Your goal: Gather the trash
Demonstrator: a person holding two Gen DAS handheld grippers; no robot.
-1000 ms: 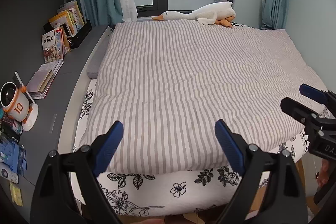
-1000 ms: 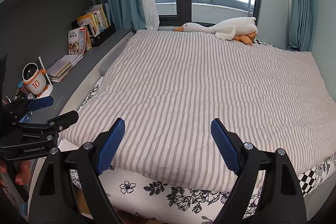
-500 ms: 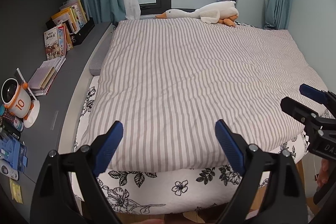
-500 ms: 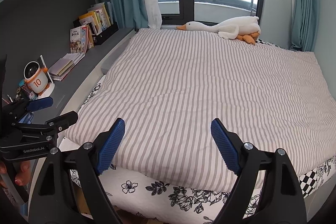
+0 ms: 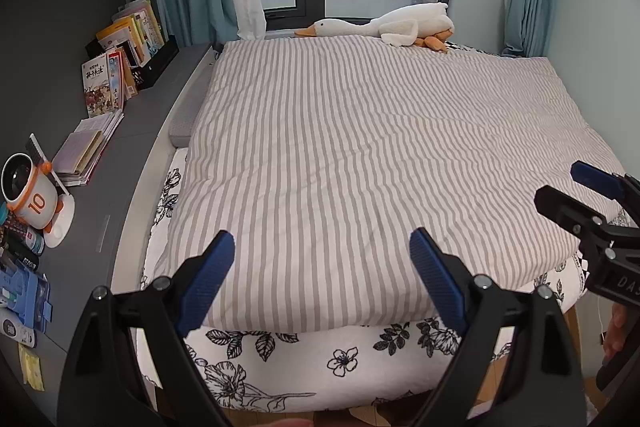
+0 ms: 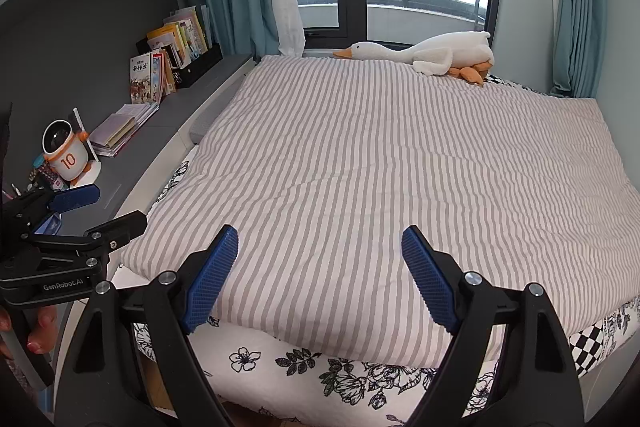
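Left wrist view: left gripper [image 5: 322,267] jaws spread wide, empty, over the foot of the striped duvet [image 5: 376,163]. Right gripper [image 6: 320,263] jaws likewise released, nothing held. No trash identifiable on the bed. Black organizer [image 5: 154,65] on the side shelf holds upright books. Since earlier, both cameras pulled back slightly; goose plush [image 6: 428,53] sits lower in frame. Only the right wrist view shows the checkered sheet corner [image 6: 588,341].

A plush goose [image 5: 394,25] lies on the striped duvet [image 5: 360,155].
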